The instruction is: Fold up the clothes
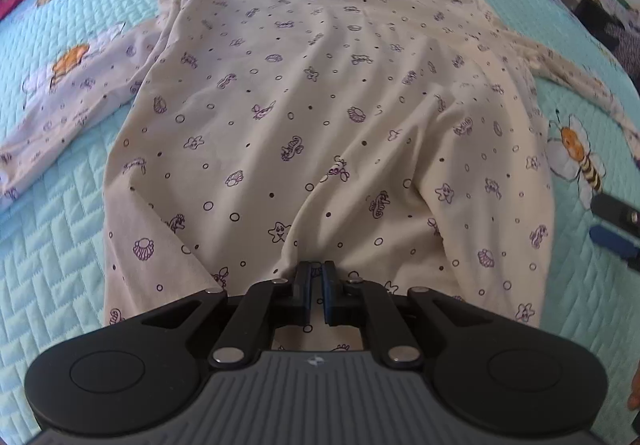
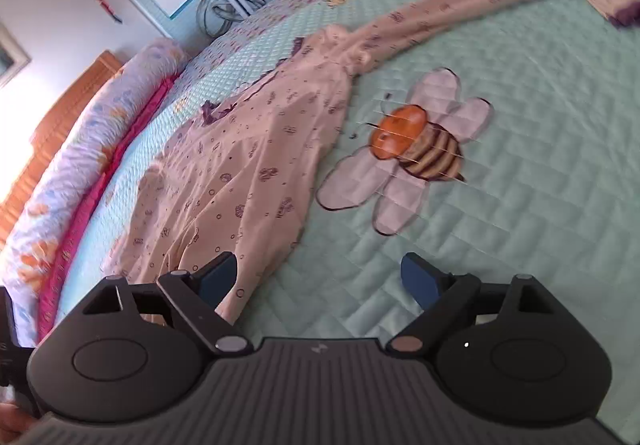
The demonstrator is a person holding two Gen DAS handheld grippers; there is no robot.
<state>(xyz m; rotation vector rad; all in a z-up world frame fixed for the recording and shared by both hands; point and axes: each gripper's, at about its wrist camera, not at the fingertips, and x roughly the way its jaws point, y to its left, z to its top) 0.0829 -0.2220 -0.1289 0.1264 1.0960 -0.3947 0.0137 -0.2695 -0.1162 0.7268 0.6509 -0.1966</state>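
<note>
Pyjama top [image 1: 320, 105], cream with purple sea creatures, lies spread on the quilted bed [image 1: 60, 265]. My left gripper [image 1: 316, 277] pinches its hem to anchor it; my right gripper [image 2: 316, 277] hovers beside the hem's corner, fingers wide, holding nothing, ready to grasp.

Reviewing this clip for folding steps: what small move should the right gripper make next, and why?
Probably ease the right gripper left onto the shirt hem and close. Its jaws stand open over bare bedspread, with the hem beside its left finger, while the left gripper is already shut on the hem.
</note>
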